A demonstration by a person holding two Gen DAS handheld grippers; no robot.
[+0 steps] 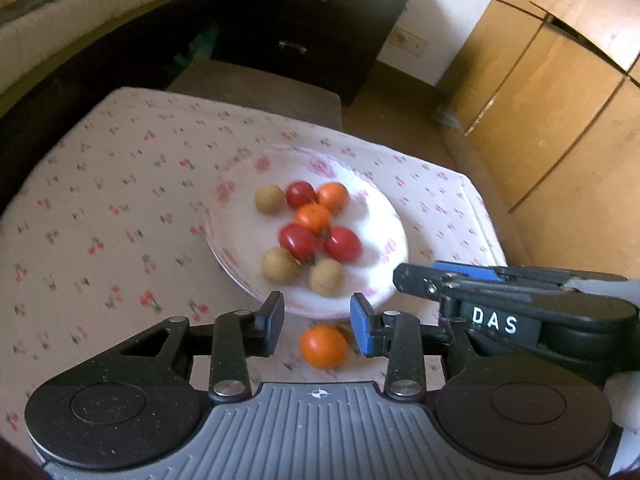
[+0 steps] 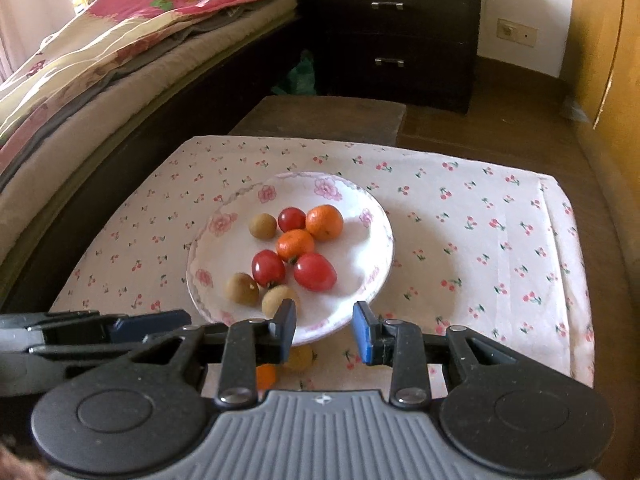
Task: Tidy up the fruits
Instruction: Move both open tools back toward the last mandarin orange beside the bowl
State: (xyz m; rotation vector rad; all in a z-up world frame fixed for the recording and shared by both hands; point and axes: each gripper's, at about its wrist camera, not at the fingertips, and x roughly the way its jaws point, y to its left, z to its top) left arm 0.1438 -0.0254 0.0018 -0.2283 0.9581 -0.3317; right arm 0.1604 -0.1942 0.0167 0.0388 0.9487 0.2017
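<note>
Table under cherry-print cloth (image 2: pixel 460 216), flowered plate (image 2: pixel 372 216), loose orange fruit (image 1: pixel 324 347) beside it

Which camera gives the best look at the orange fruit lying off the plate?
The left wrist view: the orange fruit lies whole on the tablecloth. The right wrist view shows only a sliver behind the right claw.

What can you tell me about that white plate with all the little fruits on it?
The plate is round, white and glossy, like china, with pink flowers printed around its scalloped rim. It sits flat on the cherry-print cloth, near the middle of the table. Eight small fruits lie on it in a loose cluster: three red tomatoes, two oranges and three tan round fruits. No gripper touches it. Two more fruits lie on the cloth just off its near edge.
</note>
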